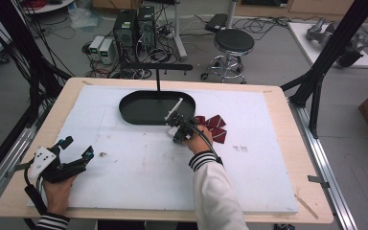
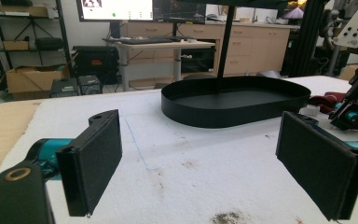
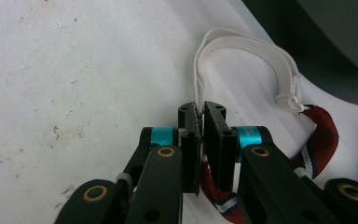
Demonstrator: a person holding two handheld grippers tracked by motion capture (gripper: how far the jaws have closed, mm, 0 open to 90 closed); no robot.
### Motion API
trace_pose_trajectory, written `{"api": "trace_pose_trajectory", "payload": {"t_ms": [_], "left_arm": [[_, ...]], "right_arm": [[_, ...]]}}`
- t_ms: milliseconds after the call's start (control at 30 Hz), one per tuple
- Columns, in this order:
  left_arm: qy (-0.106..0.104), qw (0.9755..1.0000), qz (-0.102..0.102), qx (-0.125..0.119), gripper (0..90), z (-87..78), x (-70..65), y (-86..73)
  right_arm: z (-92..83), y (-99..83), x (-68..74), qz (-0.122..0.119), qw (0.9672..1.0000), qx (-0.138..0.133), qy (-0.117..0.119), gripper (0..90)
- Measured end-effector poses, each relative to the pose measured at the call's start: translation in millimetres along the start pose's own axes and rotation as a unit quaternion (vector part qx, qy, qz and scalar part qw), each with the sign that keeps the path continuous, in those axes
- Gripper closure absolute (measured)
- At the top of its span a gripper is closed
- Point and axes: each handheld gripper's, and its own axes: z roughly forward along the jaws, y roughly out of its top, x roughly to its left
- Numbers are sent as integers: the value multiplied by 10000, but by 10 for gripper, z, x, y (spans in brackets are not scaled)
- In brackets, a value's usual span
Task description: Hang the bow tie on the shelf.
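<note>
A dark red bow tie [image 1: 214, 127] with striped edges lies on the white board just right of a black oval tray [image 1: 139, 117]. Its white elastic strap [image 3: 247, 44] loops up from my right gripper [image 3: 200, 112], which is shut on the strap's end, with red fabric [image 3: 324, 135] beside and under the jaws. In the high view my right gripper [image 1: 176, 130] sits at the tray's near right rim. My left gripper [image 1: 78, 147] rests at the board's near left, far from the tie. Its jaws [image 2: 200, 135] stand wide open with nothing between them, facing the tray [image 2: 233, 109].
The white foam board [image 1: 139, 167] covers most of the wooden table [image 1: 287, 143]. A thin black post [image 1: 158, 79] rises behind the tray. A stool [image 1: 232, 45] and computer cases [image 1: 134, 26] stand on the floor beyond the far edge.
</note>
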Motion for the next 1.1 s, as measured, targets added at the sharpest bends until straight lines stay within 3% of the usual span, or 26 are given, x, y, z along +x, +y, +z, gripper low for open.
{"api": "trace_pose_trajectory", "payload": {"t_ms": [433, 567, 633, 733, 767, 900, 933, 967, 1000, 1033, 1067, 1100], "left_arm": [[-3, 10000, -3, -2, 147, -1, 0, 0], [-2, 10000, -3, -7, 147, -1, 0, -1], [-2, 10000, 1, -9, 147, -1, -1, -1], [3, 10000, 2, -14, 147, -1, -2, -1], [-2, 10000, 3, -7, 147, -2, -1, -1], [4, 10000, 10, -11, 147, -1, -3, -1], [3, 10000, 12, -10, 147, -2, -3, -1], [4, 10000, 11, -12, 147, -2, -2, -2], [4, 10000, 10, -14, 147, -3, -2, -1], [4, 10000, 15, -12, 147, -3, -1, -1], [4, 10000, 11, -13, 147, -2, -2, -1], [4, 10000, 11, -13, 147, -2, -2, -1]], "right_arm": [[-26, -4, -5, -30, 10000, -38, 13, 859], [-120, -10, -20, 59, 9993, -356, 45, 860], [-231, -23, -43, 205, 9966, -789, 119, 860], [-296, -30, -46, 243, 9948, -989, 89, 860], [-360, -39, -55, 308, 9921, -1216, 45, 860], [-479, -69, -94, 554, 9836, -1715, 56, 860], [-479, -69, -94, 554, 9836, -1715, 56, 860], [-539, -87, -121, 653, 9782, -1972, 62, 860], [-570, -97, -133, 706, 9749, -2111, 55, 860], [-570, -97, -133, 706, 9749, -2111, 55, 860], [-636, -115, -142, 792, 9688, -2347, -12, 860], [-668, -123, -145, 806, 9655, -2476, -68, 860]]}}
